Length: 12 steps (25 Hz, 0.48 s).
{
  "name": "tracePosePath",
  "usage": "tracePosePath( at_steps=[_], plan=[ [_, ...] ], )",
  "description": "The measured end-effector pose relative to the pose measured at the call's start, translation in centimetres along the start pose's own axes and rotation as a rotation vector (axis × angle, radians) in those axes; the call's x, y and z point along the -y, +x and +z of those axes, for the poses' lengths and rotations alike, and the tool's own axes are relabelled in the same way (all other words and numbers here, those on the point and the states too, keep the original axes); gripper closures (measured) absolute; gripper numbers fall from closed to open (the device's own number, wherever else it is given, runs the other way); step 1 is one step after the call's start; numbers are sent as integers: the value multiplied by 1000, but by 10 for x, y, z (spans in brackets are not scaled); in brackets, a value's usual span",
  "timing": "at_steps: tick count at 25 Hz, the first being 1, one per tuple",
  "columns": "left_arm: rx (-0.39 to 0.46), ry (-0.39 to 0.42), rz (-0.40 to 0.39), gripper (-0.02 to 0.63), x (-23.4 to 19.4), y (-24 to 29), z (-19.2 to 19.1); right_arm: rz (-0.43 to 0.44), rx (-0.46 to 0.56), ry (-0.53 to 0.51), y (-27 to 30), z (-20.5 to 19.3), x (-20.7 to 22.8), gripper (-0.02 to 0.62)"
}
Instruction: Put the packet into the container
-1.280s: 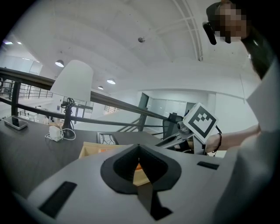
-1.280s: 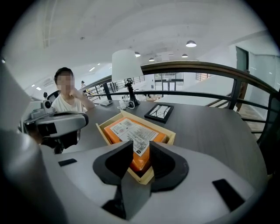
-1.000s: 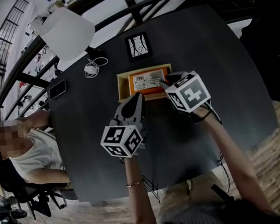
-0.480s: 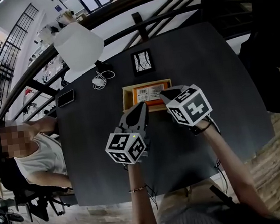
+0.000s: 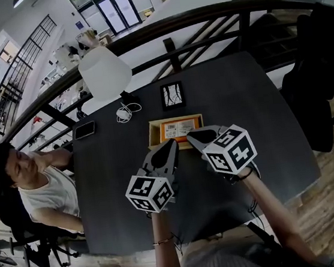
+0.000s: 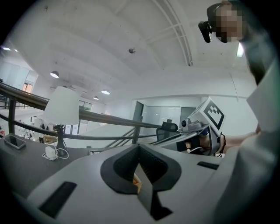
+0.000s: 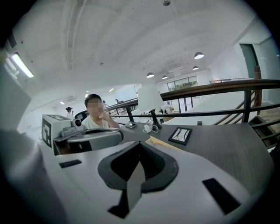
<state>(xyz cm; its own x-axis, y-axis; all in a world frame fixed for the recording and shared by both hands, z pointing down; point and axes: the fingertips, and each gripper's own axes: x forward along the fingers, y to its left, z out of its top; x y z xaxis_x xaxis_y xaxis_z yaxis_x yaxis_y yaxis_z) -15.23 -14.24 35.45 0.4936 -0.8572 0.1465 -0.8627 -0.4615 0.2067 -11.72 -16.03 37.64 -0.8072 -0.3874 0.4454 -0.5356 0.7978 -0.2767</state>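
Observation:
The orange packet (image 5: 178,128) lies flat inside the shallow wooden container (image 5: 153,135) in the middle of the dark table (image 5: 240,90). My left gripper (image 5: 171,142) hangs above the table just short of the container's near edge, jaws shut with nothing in them. To its right my right gripper (image 5: 190,135) is also shut and empty, its tips over the container's near right corner. In the left gripper view the left gripper (image 6: 139,148) shows shut jaws with a sliver of orange behind them. The right gripper view shows the right gripper (image 7: 140,146) shut, with the container's tan edge (image 7: 162,142) just beyond.
A white lamp (image 5: 105,71), a white charger with cable (image 5: 125,112), a phone (image 5: 85,129) and a small framed picture (image 5: 172,95) stand on the far side. A person (image 5: 34,182) sits at the left edge. A dark railing (image 5: 201,17) runs behind; a chair (image 5: 316,93) is at the right.
Both grippers have risen and drawn back from the container towards me. The right one was at the packet's right end and now hangs shut above the near edge. The packet stays in the container.

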Motion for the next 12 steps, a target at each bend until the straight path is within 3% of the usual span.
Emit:
tracePosePath(
  at_steps=[12],
  plan=[
    [2,66,-32,598,31,-22,16,72,81,-19,-42,11,-31,584]
  ],
)
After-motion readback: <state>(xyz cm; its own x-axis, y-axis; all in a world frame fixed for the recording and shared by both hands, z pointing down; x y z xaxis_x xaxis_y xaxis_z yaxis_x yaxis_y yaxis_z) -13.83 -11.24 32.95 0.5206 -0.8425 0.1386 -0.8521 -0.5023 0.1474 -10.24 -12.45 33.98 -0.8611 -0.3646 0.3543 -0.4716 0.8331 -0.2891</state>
